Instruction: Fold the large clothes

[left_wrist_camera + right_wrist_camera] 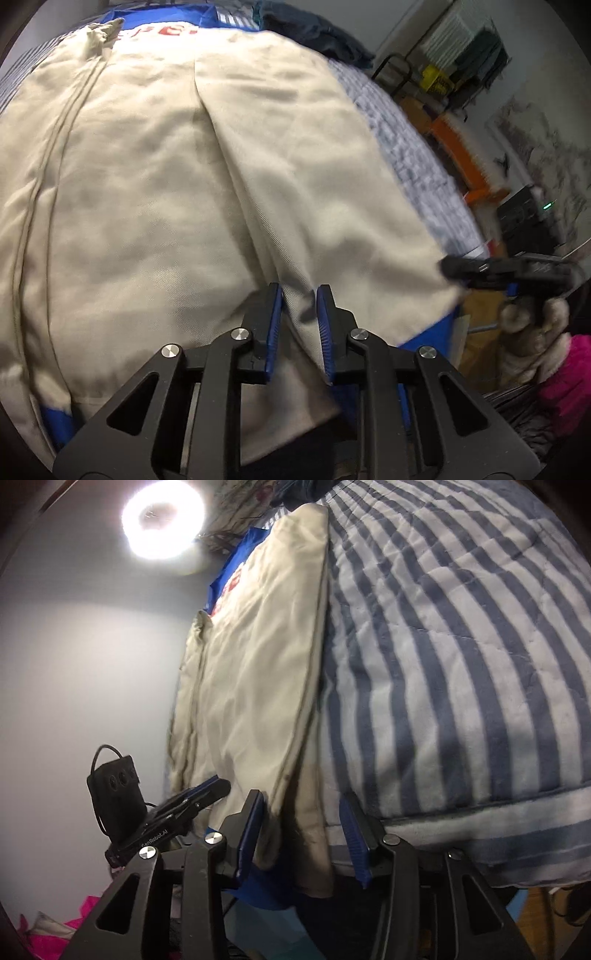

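Note:
A large cream garment (155, 192) lies spread on a blue sheet with red letters (162, 31) over a striped quilt. In the left wrist view my left gripper (299, 299) has its jaws partly open, with a fold of the cream cloth between the blue pads at the near hem. The right gripper (448, 266) shows at the garment's right hem corner. In the right wrist view my right gripper (304, 805) is open, with the cream garment's (258, 657) hem edge lying between its fingers. The left gripper (207, 790) shows at the left.
A blue and white striped quilt (461, 646) covers the bed. Dark clothes (314, 33) are piled at the far end. An orange stand (458, 147), a black box (524, 218) and pink cloth (569, 376) are beside the bed at right. A bright lamp (162, 520) shines overhead.

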`<state>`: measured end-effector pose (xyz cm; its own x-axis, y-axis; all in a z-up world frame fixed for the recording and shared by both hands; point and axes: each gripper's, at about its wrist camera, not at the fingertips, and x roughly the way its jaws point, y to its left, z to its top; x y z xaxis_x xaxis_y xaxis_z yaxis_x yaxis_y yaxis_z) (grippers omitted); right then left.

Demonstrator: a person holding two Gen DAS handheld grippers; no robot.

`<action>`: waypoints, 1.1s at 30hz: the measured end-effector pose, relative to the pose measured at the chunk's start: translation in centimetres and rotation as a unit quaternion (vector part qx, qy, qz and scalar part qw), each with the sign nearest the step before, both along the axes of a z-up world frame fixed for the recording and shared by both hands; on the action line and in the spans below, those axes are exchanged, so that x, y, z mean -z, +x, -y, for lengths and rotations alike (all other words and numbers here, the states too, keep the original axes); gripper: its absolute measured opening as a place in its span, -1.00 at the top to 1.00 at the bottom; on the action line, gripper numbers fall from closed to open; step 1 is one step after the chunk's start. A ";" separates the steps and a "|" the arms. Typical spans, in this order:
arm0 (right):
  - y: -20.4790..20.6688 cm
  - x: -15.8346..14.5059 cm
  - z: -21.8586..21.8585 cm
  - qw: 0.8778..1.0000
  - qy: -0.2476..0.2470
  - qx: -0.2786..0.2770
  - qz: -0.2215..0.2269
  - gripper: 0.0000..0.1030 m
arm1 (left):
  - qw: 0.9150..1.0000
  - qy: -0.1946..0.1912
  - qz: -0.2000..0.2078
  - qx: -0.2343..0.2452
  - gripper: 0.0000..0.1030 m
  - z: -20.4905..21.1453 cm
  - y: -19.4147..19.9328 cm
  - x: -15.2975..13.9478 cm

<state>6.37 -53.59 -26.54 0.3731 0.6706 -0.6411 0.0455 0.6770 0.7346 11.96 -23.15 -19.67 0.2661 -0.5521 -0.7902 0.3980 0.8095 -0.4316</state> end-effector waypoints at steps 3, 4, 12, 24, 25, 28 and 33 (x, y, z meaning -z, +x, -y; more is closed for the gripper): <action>-0.2 -0.1 -0.9 1.000 0.005 -0.020 0.007 0.10 | 0.999 -0.017 0.021 0.019 0.62 0.3 -1.4 -1.5; -0.1 -0.1 -1.3 1.000 0.001 -0.023 0.009 0.10 | 0.999 -0.010 0.028 0.030 0.62 0.7 -1.8 -1.4; -0.3 0.3 -1.8 1.000 -0.019 -0.022 0.002 0.21 | 0.998 0.019 0.020 0.050 0.61 1.6 -1.6 1.3; -2.7 -2.3 -2.8 0.998 -0.039 -0.038 0.015 0.05 | 0.998 -0.057 -0.038 -0.012 0.60 -2.5 -2.6 -0.8; -2.9 -2.1 -3.2 0.998 -0.047 -0.047 0.007 0.05 | 0.998 -0.057 -0.037 -0.014 0.60 -2.6 -2.6 -0.9; -3.3 -2.1 -4.1 0.994 -0.091 -0.053 -0.007 0.15 | 0.998 -0.058 -0.032 -0.013 0.60 -2.4 -2.5 -1.3; -4.7 -4.5 -3.5 0.994 -0.099 -0.032 0.030 0.15 | 0.998 -0.050 -0.024 0.006 0.60 -1.4 -2.8 -1.1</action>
<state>1.70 -50.07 -22.07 0.3746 0.5576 -0.7408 -0.0426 0.8085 0.5870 9.14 -21.79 -18.60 0.2221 -0.6320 -0.7424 0.3834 0.7567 -0.5295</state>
